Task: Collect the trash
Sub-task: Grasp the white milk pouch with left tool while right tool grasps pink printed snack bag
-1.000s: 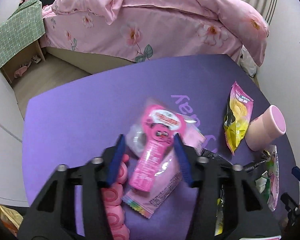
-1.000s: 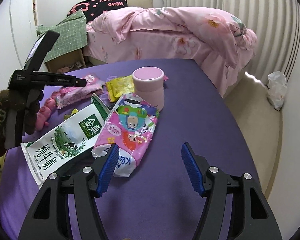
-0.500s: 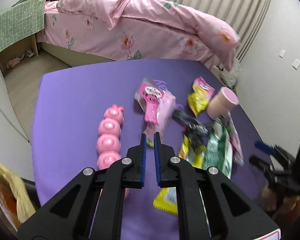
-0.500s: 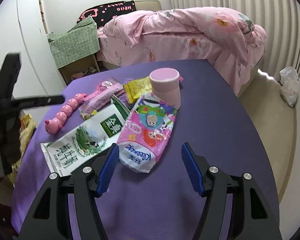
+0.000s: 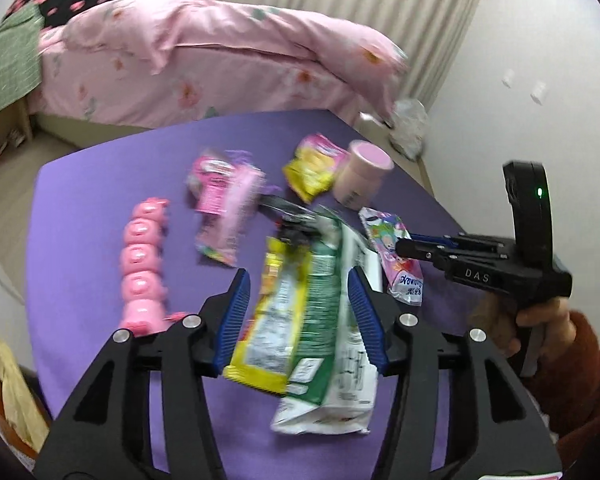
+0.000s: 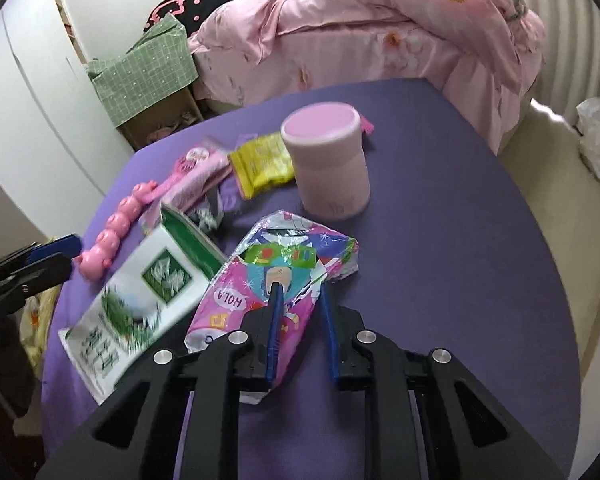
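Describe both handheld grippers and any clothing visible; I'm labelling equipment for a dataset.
Both are matte black plastic. The left gripper has angular arms with triangular cut-outs, silver screws and ribbed blue fingers. The right gripper bears white letters "DAS" and a black upright block with a green light. The hand on it wears a fuzzy rust-red sleeve.

The left gripper [image 5: 298,314] hangs over the purple table [image 5: 92,200], its 2 blue-padded jaws parted after just opening. Between them, lower down, lie a yellow wrapper [image 5: 274,320] and a green and white bag [image 5: 332,332]; no pad presses on either. Left of the gripper sits a pink caterpillar toy [image 5: 142,268]. Ahead lie a pink packet [image 5: 224,204], a yellow snack bag [image 5: 314,168] and a pink cup [image 5: 362,176]. To the right, the right gripper [image 5: 402,246] reaches a cartoon-printed pouch [image 5: 396,256].
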{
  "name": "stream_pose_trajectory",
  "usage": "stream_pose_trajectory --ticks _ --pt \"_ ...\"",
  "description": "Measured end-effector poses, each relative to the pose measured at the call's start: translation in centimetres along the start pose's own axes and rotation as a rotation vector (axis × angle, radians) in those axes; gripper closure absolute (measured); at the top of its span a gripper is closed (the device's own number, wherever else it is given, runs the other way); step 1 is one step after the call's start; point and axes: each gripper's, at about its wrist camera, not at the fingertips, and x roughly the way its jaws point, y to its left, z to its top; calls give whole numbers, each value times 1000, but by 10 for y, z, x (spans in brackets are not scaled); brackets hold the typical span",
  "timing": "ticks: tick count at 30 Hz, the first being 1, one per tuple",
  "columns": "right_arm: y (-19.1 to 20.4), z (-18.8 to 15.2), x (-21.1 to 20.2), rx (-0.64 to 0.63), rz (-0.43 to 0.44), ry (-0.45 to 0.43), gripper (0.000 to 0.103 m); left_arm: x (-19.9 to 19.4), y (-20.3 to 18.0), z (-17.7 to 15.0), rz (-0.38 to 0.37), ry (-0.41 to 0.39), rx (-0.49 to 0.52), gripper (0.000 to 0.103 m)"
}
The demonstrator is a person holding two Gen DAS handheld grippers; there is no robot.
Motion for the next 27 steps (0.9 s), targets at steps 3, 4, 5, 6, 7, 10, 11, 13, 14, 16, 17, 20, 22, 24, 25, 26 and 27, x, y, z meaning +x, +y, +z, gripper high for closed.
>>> stream_pose_trajectory --ticks 3,4,5,6,7,10,11,13,14,16,17,20,22,24,25,26,27 --pt "-8 -12 -7 -2 -34 -3 87 14 -19 0 14 21 71 53" --pt "-11 -15 -12 -5 -64 -14 87 21 -26 0 28 34 94 53" --pt "-13 -17 -15 -12 -94 -23 87 25 -31 -1 36 42 107 52" --pt "-14 -18 -18 -18 -111 -30 88 30 -36 -2 44 52 124 52" --pt "-17 -19 -22 -21 -127 -40 88 35 -44 -3 56 65 148 51" --pt "-22 -19 -30 -15 -121 -63 88 45 -55 -9 113 85 205 51" --pt "-24 -18 -31 -11 -101 -70 88 47 -56 -10 133 90 213 51" --pt "-26 -17 -35 9 -27 -99 81 46 -53 -13 162 88 207 51" --pt "-27 -17 -36 14 -5 -107 72 44 -48 -14 175 85 196 51" --pt "-29 -18 -37 34 1 -118 44 37 -33 -14 198 73 155 51" --pt "-29 -18 -35 36 3 -112 44 34 -27 -14 205 71 137 51" --pt "-21 -16 -17 -1 -14 -32 44 28 -7 -14 228 71 79 51" --pt "-13 -17 -8 -21 -29 -9 45 23 1 -13 193 68 39 51" --pt "-5 -17 -5 -48 -37 -26 62 18 1 -12 126 59 14 47" --pt "-2 -18 -4 -58 -28 -24 81 16 -2 -10 103 53 19 45" --pt "0 -17 -2 -65 -29 -16 84 16 -7 -11 103 50 29 42" --pt "1 -17 -2 -68 -37 -20 88 16 -12 -10 111 51 44 42"
